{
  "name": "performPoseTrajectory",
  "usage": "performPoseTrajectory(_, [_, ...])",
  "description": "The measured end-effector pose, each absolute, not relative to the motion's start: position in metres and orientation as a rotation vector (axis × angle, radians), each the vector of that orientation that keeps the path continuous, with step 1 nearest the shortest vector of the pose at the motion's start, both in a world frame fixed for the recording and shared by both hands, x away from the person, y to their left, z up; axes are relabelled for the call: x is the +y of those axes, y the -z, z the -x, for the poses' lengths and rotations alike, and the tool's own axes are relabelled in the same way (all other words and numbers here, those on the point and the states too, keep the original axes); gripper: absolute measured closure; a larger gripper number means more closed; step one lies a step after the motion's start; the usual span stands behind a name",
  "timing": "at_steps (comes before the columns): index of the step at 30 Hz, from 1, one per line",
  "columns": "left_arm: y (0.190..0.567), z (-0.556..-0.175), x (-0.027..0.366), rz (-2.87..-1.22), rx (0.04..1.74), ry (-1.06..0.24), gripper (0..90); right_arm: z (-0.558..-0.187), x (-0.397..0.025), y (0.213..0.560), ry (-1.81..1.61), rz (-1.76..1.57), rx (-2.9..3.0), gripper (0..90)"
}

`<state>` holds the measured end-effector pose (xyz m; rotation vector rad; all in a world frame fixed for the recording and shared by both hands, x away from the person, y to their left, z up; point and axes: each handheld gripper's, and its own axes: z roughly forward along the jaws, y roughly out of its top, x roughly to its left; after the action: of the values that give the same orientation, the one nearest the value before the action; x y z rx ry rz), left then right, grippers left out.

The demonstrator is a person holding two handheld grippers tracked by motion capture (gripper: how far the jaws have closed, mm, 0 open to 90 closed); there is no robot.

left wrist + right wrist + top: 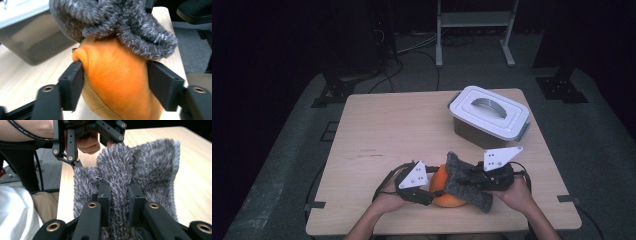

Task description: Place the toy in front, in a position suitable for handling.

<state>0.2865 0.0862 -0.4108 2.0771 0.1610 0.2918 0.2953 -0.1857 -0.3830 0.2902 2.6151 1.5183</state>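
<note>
An orange soft ball-like thing [443, 189] lies near the table's front edge, with a grey fuzzy cloth [467, 181] draped over its top. My left gripper [428, 192] is shut on the orange thing [117, 82], its jaws pressing both sides. The fuzzy cloth [117, 22] hangs over it from above. My right gripper [472, 179] is shut on a raised fold of the grey cloth [120, 182]. Beyond the cloth in the right gripper view is my left gripper [82, 142] with the hand that holds it.
A grey plastic box with a white handled lid [488, 115] stands at the table's back right. The wooden table [387, 135] has bare room at the left and middle. Cables and stand legs lie on the floor beyond the far edge.
</note>
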Motion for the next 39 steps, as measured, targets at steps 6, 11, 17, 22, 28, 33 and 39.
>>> performPoseTrajectory(6, [0.414, -0.287, 0.085, -2.101, 0.178, -0.255, 24.3, -0.295, -0.177, 0.385, -1.504, -0.249, 2.680, 75.0])
performPoseTrajectory(11, [0.412, -0.284, 0.087, -2.105, 0.132, -0.286, 31.5, -0.296, -0.182, 0.382, -1.510, -0.265, 2.649, 75.3])
performPoseTrajectory(17, [0.412, -0.285, 0.088, -2.104, 0.128, -0.265, 30.4, -0.303, -0.198, 0.388, -1.465, -0.349, 2.644, 75.2])
performPoseTrajectory(22, [0.409, -0.291, 0.088, -2.084, 0.220, -0.218, 13.8, -0.300, -0.192, 0.390, -1.468, -0.306, 2.668, 75.2])
performPoseTrajectory(28, [0.413, -0.286, 0.085, -2.094, 0.164, -0.230, 29.1, -0.295, -0.183, 0.385, -1.468, -0.243, 2.675, 75.2])
performPoseTrajectory(33, [0.409, -0.277, 0.079, -2.101, 0.054, -0.321, 34.3, -0.292, -0.178, 0.375, -1.525, -0.231, 2.604, 75.1])
performPoseTrajectory(39, [0.412, -0.286, 0.091, -2.092, 0.109, -0.275, 34.5, -0.297, -0.188, 0.386, -1.474, -0.277, 2.642, 75.0])
